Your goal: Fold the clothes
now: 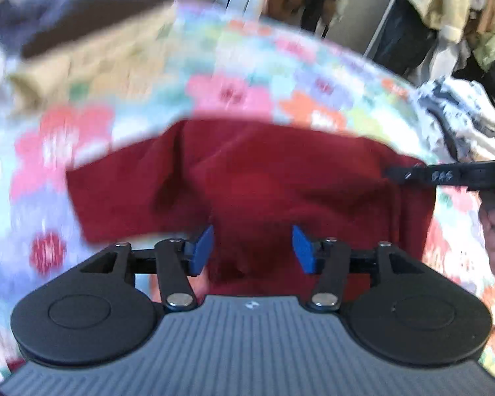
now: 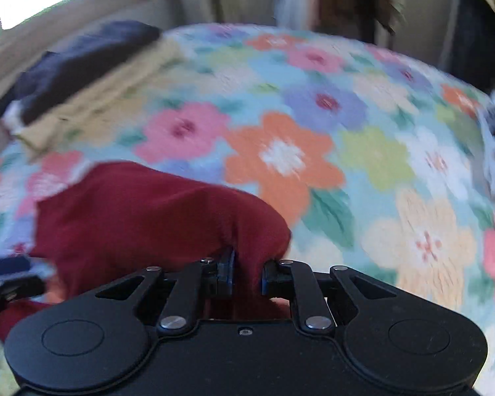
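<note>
Red garment (image 1: 264,181) lies rumpled on floral bedspread (image 2: 363,138), nr its front edge. L gripper (image 1: 252,247) fingers apart, cloth between but not pinched. R gripper (image 2: 246,275) fingers clamped on a cloth fold. Folded clothes (image 2: 82,76) stacked far left.

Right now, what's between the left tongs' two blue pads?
In the left wrist view, only the red garment lies between the open left tongs' pads.
</note>
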Motion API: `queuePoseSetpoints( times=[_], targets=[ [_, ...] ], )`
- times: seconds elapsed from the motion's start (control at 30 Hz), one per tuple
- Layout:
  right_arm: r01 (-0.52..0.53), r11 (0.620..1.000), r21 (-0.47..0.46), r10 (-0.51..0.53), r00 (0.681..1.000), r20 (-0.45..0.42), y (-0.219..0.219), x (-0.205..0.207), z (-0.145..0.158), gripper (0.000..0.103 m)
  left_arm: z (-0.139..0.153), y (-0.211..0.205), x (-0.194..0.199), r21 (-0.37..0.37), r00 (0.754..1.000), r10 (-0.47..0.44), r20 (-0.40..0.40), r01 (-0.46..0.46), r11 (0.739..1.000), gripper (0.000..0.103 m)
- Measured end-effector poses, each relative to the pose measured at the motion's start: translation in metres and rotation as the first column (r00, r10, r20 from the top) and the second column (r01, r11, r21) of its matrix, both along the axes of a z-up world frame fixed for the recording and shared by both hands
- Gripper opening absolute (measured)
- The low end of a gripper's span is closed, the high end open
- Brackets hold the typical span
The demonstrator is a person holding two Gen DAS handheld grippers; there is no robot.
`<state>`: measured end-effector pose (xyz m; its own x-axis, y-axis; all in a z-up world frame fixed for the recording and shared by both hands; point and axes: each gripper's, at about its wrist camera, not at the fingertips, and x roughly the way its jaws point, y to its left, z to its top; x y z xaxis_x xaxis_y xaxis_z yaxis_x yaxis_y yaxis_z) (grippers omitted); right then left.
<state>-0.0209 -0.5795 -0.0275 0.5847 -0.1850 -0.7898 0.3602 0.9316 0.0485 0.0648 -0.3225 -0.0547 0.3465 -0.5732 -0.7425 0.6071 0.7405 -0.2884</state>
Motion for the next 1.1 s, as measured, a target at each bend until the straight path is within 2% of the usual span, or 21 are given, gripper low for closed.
queuePoseSetpoints(
  times=[0.07, 0.17, 0.3, 0.37, 0.43, 0.47, 0.5, 0.53, 0.57, 0.63, 0.67, 0.7, 0.73, 0.8, 0.93, 1.0, 1.03, 1.1],
  targets=[
    [0.031, 0.999, -0.015, -0.031, 0.999, -0.019, -0.009, -0.005, -0.011, 0.015, -0.01, 0.008, 0.005, 0.007, 0.998, 0.014, -0.053, -0.014, 1.0, 0.053],
    [0.011, 0.988, -0.155, -0.011, 1.0, -0.001, -0.005, 0.0, 0.003, 0.009, -0.016, 0.017, 0.011, -0.048, 0.993, 0.023, -0.116, -0.029, 0.998, 0.058],
    [-0.013, 0.941, -0.339, 0.021, 1.0, 0.02, 0.0, 0.007, 0.022, 0.009, -0.017, 0.021, 0.016, -0.133, 0.983, -0.006, -0.182, -0.019, 0.991, 0.059],
    [-0.012, 0.967, -0.256, 0.026, 0.998, 0.052, -0.004, 0.002, 0.033, 0.009, -0.019, 0.02, 0.015, -0.134, 0.985, -0.005, -0.175, -0.019, 0.991, 0.059],
    [-0.062, 0.985, -0.164, 0.078, 0.993, 0.089, 0.005, -0.011, 0.034, 0.012, -0.024, 0.018, 0.017, -0.135, 0.983, -0.011, -0.183, -0.014, 0.991, 0.059],
    [-0.093, 0.988, -0.121, 0.106, 0.988, 0.108, 0.011, -0.018, 0.034, 0.017, -0.027, 0.018, 0.017, -0.149, 0.98, -0.017, -0.199, -0.013, 0.989, 0.059],
    [-0.133, 0.988, -0.077, 0.141, 0.984, 0.112, 0.022, -0.026, 0.029, 0.024, -0.029, 0.018, 0.019, -0.161, 0.978, -0.021, -0.207, -0.013, 0.987, 0.049],
    [-0.173, 0.984, -0.033, 0.176, 0.977, 0.117, 0.033, -0.034, 0.025, 0.027, -0.027, 0.019, 0.017, -0.173, 0.981, -0.02, -0.191, -0.013, 0.985, 0.033],
    [-0.218, 0.976, 0.011, 0.215, 0.97, 0.112, 0.044, -0.041, 0.018, 0.031, -0.022, 0.019, 0.011, -0.174, 0.988, -0.019, -0.152, -0.008, 0.985, 0.032],
    [-0.315, 0.947, 0.065, 0.307, 0.946, 0.105, 0.069, -0.051, 0.0, 0.031, -0.014, 0.017, 0.002, -0.168, 0.994, -0.019, -0.107, 0.0, 0.986, 0.032],
    [-0.35, 0.936, 0.047, 0.344, 0.934, 0.101, 0.081, -0.056, -0.006, 0.033, -0.014, 0.018, -0.001, -0.173, 0.994, -0.031, -0.104, 0.013, 0.985, 0.032],
    [-0.368, 0.93, 0.001, 0.366, 0.926, 0.096, 0.092, -0.06, -0.009, 0.039, -0.016, 0.017, -0.002, -0.172, 0.992, -0.038, -0.12, 0.017, 0.985, 0.032],
    [-0.385, 0.922, -0.047, 0.387, 0.917, 0.091, 0.103, -0.063, -0.011, 0.041, -0.019, 0.016, -0.003, -0.169, 0.99, -0.043, -0.137, 0.02, 0.985, 0.032],
    [-0.437, 0.895, -0.085, 0.444, 0.891, 0.09, 0.111, -0.065, -0.007, 0.042, -0.025, 0.01, 0.0, -0.142, 0.987, -0.041, -0.154, 0.019, 0.99, 0.032],
    [-0.521, 0.831, -0.193, 0.542, 0.838, 0.07, 0.128, -0.065, -0.003, 0.046, -0.016, 0.017, 0.002, -0.115, 0.998, -0.06, -0.027, 0.057, 0.992, 0.024],
    [-0.555, 0.788, -0.268, 0.581, 0.813, 0.024, 0.14, -0.063, -0.013, 0.056, -0.007, 0.026, 0.004, -0.11, 0.997, -0.069, 0.027, 0.071, 0.991, 0.024],
    [-0.576, 0.764, -0.291, 0.601, 0.799, -0.002, 0.144, -0.062, -0.019, 0.056, -0.005, 0.03, 0.006, -0.119, 0.998, -0.066, 0.016, 0.068, 0.991, 0.024],
    [-0.572, 0.739, -0.355, 0.597, 0.801, -0.046, 0.146, -0.058, -0.03, 0.054, -0.003, 0.031, 0.011, -0.126, 0.999, -0.046, -0.006, 0.045, 0.991, 0.024]
  ],
)
